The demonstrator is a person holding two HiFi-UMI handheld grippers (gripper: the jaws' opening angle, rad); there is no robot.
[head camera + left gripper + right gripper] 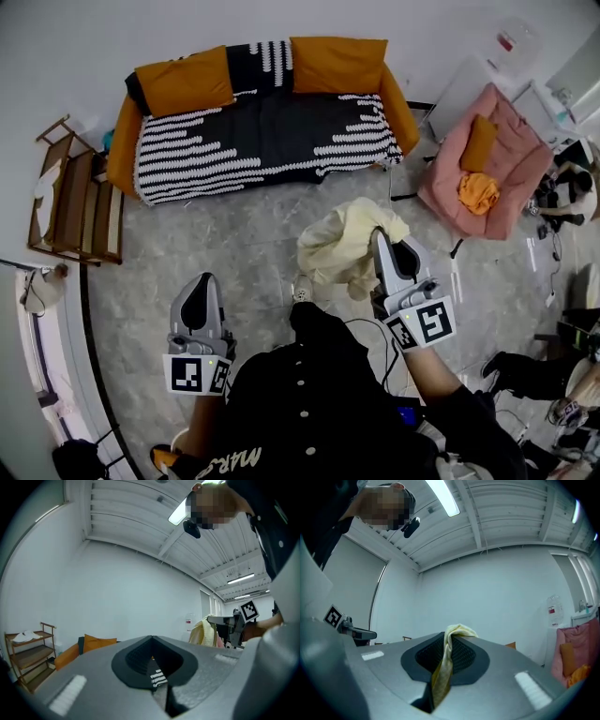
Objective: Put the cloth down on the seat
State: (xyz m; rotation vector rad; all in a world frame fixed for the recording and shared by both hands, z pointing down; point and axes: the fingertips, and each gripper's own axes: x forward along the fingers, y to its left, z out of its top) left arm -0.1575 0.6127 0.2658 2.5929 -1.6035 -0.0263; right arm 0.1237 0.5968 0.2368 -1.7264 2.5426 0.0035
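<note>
Slipping grip: the right gripper [382,246] pinches only a thin fold of the crumpled pale yellow fabric cloth [342,246]. Most of the cloth bunches loose in front of the jaws, so a quick swing could, I judge, pull that fold free and drop it on the grey marbled stone floor [244,253].
Trailing folds: loose cloth hangs below the jaws and could brush the floor or catch on the sofa's front edge if it is carried low.
Short release: the cloth is well apart from any seat, so letting go here would miss.
Seat choice: the orange sofa with a black-and-white striped knitted throw [262,131] lies straight ahead. A pink padded armchair [497,159] stands off to the right, and the task does not say which is meant.
Cloth: in the air over the floor, between the person and the sofa, touching neither.
Right gripper state: jaws narrow, pressed on the cloth fold, which runs up between the pads and spills over the tips.
Left gripper [199,289] state: jaws drawn together to a thin slit, with nothing between them.
Hand pose: both grippers point level towards the sofa, one either side of the body, with the right reaching further forward than the left.
</note>
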